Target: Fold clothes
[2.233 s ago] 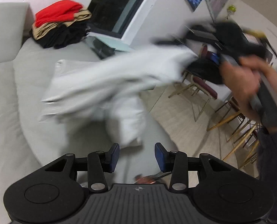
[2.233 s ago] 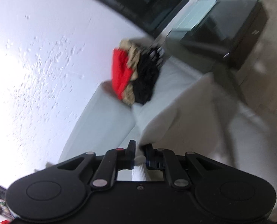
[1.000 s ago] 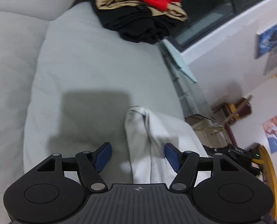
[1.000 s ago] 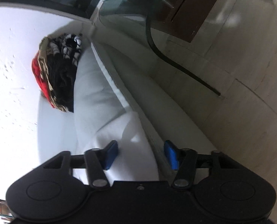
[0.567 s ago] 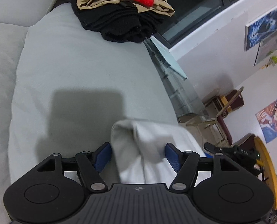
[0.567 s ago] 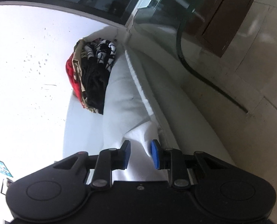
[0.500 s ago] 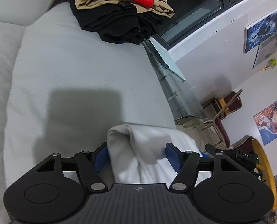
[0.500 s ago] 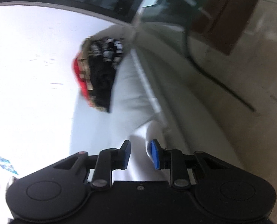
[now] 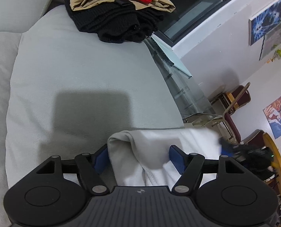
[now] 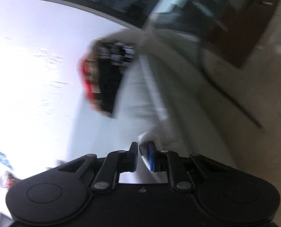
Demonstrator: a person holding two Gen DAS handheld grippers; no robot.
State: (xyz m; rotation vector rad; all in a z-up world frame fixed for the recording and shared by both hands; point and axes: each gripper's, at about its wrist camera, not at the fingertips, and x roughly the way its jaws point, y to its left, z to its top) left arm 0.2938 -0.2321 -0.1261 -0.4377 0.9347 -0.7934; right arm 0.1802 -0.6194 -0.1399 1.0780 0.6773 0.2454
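1. A pale grey sofa (image 9: 74, 71) fills the near side of the room; a square shadow lies across its seat cushion.
2. Past the cushion's edge stands a glass table (image 9: 180, 79).
3. A dark window (image 9: 195, 5) sits in the white wall (image 9: 225, 43).
4. Two posters hang there, a blue one (image 9: 265, 30) higher up and a colourful one (image 9: 278, 113) lower down.
5. Chairs with dark red seats (image 9: 235, 102) stand beneath them.
6. The right wrist view is blurred; pale floor tiles (image 10: 263, 94) show.

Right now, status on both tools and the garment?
Left tool open, straddling the white garment on the sofa. Right tool shut on garment edge, view blurred. Clothes pile at far end, clear.
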